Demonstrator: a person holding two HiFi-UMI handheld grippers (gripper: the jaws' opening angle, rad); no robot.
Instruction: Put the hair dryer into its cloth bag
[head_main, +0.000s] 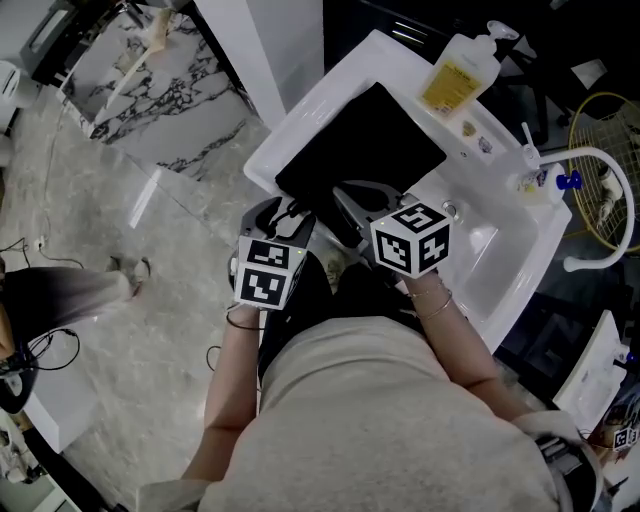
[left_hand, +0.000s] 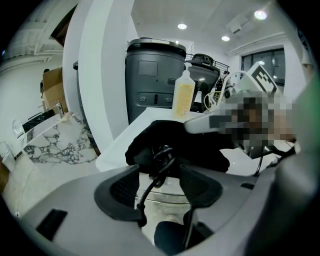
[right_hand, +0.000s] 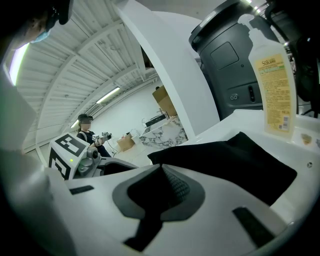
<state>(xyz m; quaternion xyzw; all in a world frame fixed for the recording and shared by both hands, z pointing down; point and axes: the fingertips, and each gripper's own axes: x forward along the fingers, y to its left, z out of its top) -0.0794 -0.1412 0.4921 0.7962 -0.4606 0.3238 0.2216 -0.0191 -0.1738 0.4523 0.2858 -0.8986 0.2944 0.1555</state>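
Observation:
The black cloth bag (head_main: 370, 140) lies flat on the white sink top (head_main: 300, 120). In the left gripper view its near end (left_hand: 195, 145) looks bunched and full. No hair dryer shows by itself. My left gripper (head_main: 285, 215) is at the bag's near left corner with its jaws open (left_hand: 159, 175). A thin black cord (left_hand: 161, 156) loops out of the bag and hangs loose between them, and the pads do not press on it. My right gripper (head_main: 350, 205) is at the bag's near edge, its pads closed together (right_hand: 162, 170) against the cloth (right_hand: 240, 160).
A yellow soap bottle (head_main: 460, 72) stands behind the bag, beside a white faucet (head_main: 600, 160) and the basin (head_main: 500, 250). A grey bin (left_hand: 155, 75) and a marble counter (head_main: 150, 90) lie beyond. A person (right_hand: 87, 127) stands far off.

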